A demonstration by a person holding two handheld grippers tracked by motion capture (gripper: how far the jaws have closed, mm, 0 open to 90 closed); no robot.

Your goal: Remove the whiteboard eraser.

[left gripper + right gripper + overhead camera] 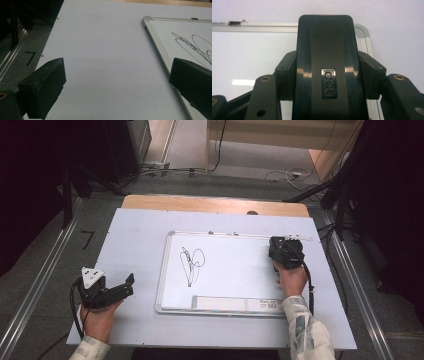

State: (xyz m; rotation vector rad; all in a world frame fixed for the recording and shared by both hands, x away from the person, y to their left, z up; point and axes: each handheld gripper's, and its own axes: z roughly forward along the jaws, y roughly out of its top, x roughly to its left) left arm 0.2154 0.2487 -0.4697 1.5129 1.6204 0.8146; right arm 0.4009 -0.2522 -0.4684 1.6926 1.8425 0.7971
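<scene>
A framed whiteboard (172,270) lies flat on the pale table sheet, with a black scribble (192,262) left of its middle. My right gripper (285,251) is over the board's far right corner, shut on a black board eraser (325,62) whose "deli" badge faces the camera, both jaws pressed to its sides. The board's frame (362,37) runs behind it. My left gripper (125,287) rests on the sheet left of the whiteboard (160,52), jaws wide apart with nothing between them. The scribble (195,47) lies just past its right jaw.
The pale sheet (135,245) covers a wooden table (200,202) whose far edge shows bare. A label strip (235,303) lies along the board's near edge. Metal rails (40,285) flank the table, and cables (280,174) trail on the floor beyond. A "7" mark (88,239) is on the left floor.
</scene>
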